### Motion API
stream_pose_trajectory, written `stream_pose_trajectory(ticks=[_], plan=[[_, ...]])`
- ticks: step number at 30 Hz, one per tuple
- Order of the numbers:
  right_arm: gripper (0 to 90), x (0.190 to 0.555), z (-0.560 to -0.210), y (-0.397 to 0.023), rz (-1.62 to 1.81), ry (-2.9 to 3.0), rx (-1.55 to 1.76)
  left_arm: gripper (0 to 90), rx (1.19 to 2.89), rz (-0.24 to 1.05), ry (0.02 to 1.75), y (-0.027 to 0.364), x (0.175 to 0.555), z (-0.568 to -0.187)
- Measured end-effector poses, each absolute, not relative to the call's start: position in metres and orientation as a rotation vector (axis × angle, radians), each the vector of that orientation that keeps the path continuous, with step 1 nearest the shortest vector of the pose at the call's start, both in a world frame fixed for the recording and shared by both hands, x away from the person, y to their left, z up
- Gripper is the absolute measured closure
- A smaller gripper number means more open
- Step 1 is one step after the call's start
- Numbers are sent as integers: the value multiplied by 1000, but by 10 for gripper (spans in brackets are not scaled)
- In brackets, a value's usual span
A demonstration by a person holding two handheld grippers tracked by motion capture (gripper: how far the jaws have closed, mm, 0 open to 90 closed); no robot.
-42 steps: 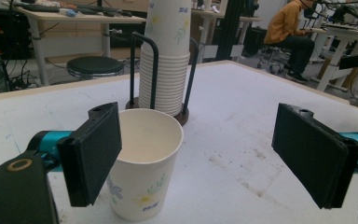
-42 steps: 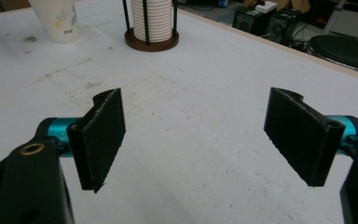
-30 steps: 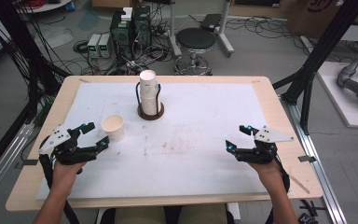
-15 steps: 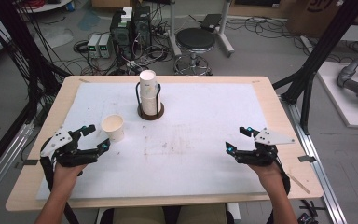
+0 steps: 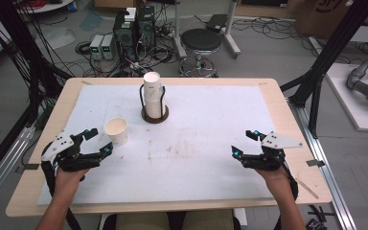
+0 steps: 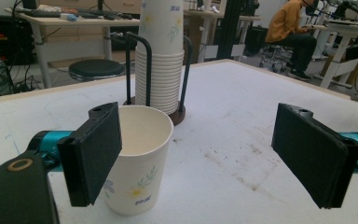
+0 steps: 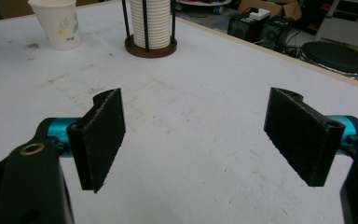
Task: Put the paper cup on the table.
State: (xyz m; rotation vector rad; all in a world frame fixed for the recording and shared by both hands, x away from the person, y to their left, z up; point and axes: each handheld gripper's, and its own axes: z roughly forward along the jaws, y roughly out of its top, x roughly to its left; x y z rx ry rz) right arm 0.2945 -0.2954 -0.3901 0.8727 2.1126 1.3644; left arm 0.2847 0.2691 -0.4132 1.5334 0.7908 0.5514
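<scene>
Left gripper (image 5: 97, 142) hovers jaws apart beside the loose paper cup (image 5: 116, 131) near the tabletop's left edge; right gripper (image 5: 246, 143) waits open too. Looks like the approach; next, centre the cup and close gently

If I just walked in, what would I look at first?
Probably the tall stack of paper cups in its black wire holder at the far middle of the white table. Next, a single paper cup standing just in front of the open left gripper, with the open right gripper on the other side.
</scene>
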Motion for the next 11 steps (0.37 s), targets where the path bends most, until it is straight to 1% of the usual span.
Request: stream_pose_trajectory(ticks=[11], plan=[[210, 294, -389, -298, 1371, 2099, 872, 160, 1533, 556, 794, 270, 286, -413]])
